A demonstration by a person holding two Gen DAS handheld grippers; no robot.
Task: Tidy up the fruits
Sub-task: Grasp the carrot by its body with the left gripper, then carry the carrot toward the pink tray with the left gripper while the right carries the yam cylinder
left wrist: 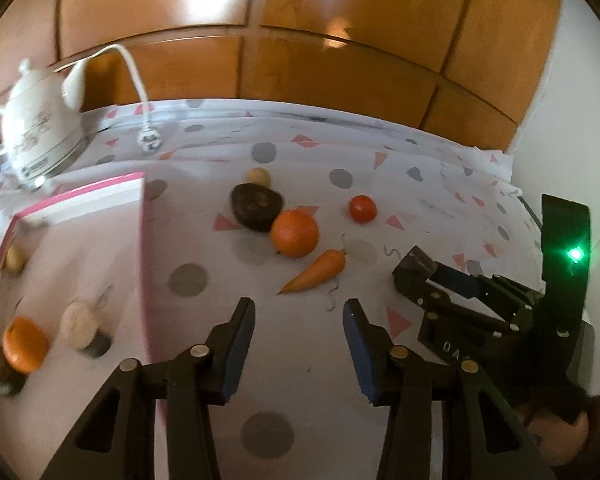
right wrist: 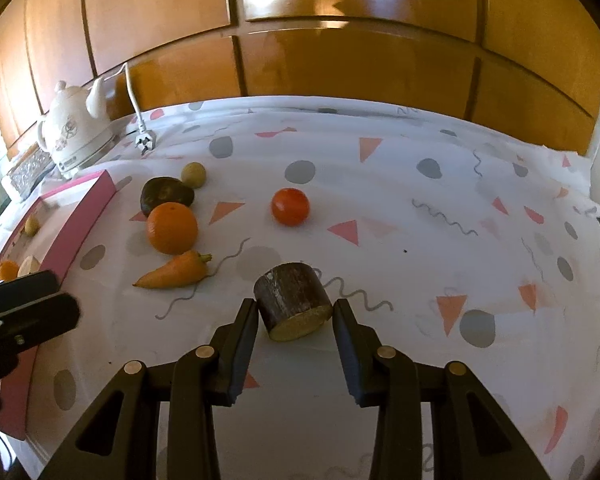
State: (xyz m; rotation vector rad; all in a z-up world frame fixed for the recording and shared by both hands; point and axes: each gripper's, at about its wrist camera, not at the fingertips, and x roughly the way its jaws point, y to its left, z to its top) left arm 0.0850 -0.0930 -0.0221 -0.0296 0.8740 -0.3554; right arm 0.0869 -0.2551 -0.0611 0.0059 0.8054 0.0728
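- Wooden cabinet doors stand behind a table covered with a patterned cloth (right wrist: 420, 216); a white kettle (right wrist: 76, 132) sits at the far left corner.
- Between the fingers of the right gripper (right wrist: 295, 320) lies a dark, cut stub of vegetable (right wrist: 294, 300) — its pale cut face is turned toward the camera and its short axis runs away from it. The pads flank it closely; whether both press on it cannot be told.
- The left gripper (left wrist: 299, 316) is held open over bare cloth, nothing between its fingers.
- The pink-rimmed tray (right wrist: 88, 216) lies to the left, nearer the left gripper — an orange (left wrist: 23, 344) is already in it.
- Carrot (right wrist: 174, 274), another orange (right wrist: 172, 227) and tomato (right wrist: 290, 207) wait on the cloth.
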